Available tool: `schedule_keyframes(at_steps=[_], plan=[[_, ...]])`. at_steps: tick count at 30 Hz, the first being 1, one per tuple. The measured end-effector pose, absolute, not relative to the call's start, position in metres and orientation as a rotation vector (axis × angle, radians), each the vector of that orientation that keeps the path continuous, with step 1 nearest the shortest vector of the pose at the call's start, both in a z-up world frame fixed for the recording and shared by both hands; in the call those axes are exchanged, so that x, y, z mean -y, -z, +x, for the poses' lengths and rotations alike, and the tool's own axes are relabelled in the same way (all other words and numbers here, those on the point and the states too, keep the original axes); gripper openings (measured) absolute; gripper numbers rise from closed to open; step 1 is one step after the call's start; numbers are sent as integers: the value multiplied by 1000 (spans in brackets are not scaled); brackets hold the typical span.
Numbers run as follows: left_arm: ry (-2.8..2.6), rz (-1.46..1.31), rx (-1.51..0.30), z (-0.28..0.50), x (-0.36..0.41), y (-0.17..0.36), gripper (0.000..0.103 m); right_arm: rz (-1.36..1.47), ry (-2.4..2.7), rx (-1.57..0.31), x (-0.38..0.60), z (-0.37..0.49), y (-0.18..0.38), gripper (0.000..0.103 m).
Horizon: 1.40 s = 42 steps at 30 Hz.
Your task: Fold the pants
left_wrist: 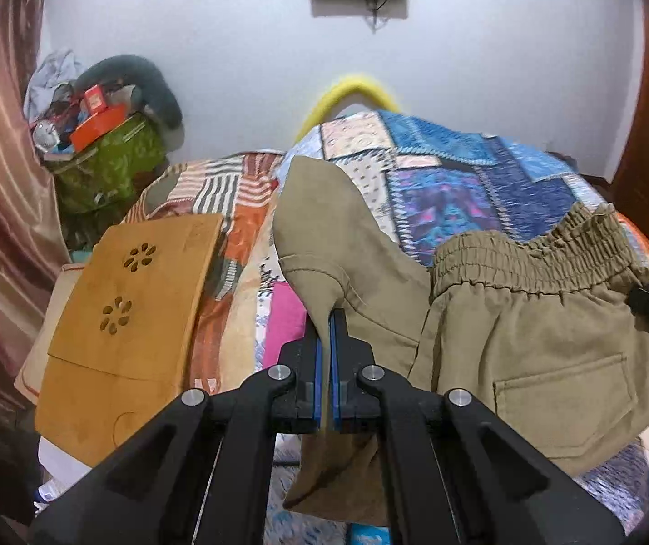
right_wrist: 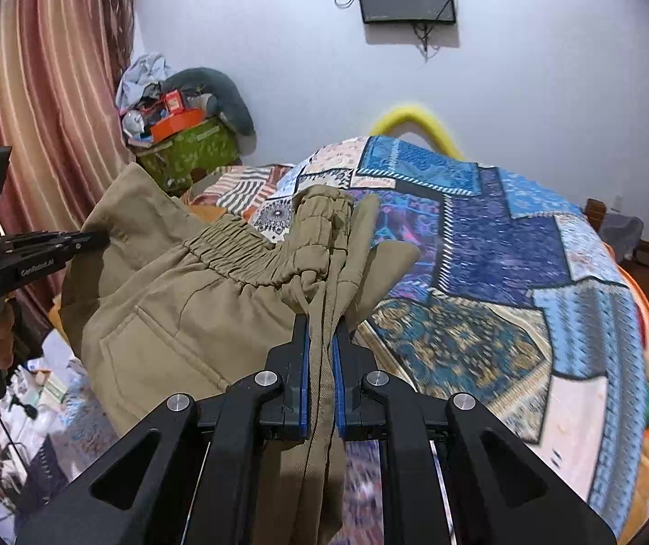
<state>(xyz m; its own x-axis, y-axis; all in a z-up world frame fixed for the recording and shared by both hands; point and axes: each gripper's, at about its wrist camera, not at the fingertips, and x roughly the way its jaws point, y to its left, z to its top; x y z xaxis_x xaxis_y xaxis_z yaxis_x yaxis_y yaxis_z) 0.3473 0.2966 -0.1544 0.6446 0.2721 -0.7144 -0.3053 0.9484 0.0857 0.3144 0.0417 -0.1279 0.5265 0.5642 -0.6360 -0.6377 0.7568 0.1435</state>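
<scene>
The khaki pants point(left_wrist: 528, 340) are up off the bed point(right_wrist: 483, 272) right now, held in the air between the two tools, so I'd judge this to be the carrying or spreading step: getting the garment stretched out over the patchwork quilt before any fold is laid in. No tidy crease shows yet.

The left hand-held gripper point(left_wrist: 324, 318) has its blue-padded jaws pressed nearly together on a thin ridge of cloth, low in the centre of its own view. From that pinch the fabric rises in a peak toward the middle of the frame, and a loose tail hangs below the jaws. The gathered waistband point(left_wrist: 528, 250) and a back pocket point(left_wrist: 565, 399) sag to the right of it.

The right hand-held gripper point(right_wrist: 322, 322) is clamped on a thicker bunch, several layers running straight down between its pads at bottom centre. The waistband runs off to the upper left of that view, toward the other tool, which shows at the left edge.

Next, I'd say, both tools need to draw apart to take up the slack, then lower together so the cloth lands flat on the quilt. The wooden lap board point(left_wrist: 129, 318) at the left of the bed looks worth steering clear of.
</scene>
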Motion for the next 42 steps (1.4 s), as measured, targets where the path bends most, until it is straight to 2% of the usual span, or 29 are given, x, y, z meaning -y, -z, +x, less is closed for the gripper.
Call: schedule_keyframes(at_steps=[7,13,16,19,21,22,24,25,26,28,32,42], plan=[[-368,-61,-864,381,-329,206,3,-141,-726,-772,-77,339,167,7],[-367,-132,-1005,391,-358,268,3,-161,-728,-887,-96,350,210,8],[-388,-174,-1065,387,-372,293,10,-194,-723,-902,-97,346,221,10],[-404,-209,-1089,380,-384,305,17,-206,-714,-909,-92,344,221,19],[-410,-216,-1092,376,-386,305,23,-215,-705,-918,-89,343,220,20],[-419,-215,-1095,374,-386,303,27,-228,-698,-917,-88,341,220,24],[-430,-205,-1096,368,-384,296,28,-262,-672,-912,-85,336,217,36],[-426,-202,-1094,364,-383,293,28,-276,-656,-913,-84,336,217,47],[-419,-200,-1092,362,-380,288,29,-285,-645,-911,-82,333,215,53],[-401,-193,-1079,353,-373,274,31,-279,-637,-909,-78,329,210,55],[-388,-146,-1019,335,-350,236,42,-255,-633,-907,-72,321,194,55],[-342,-37,-749,261,-274,98,43,-230,-673,-707,-59,261,99,55]])
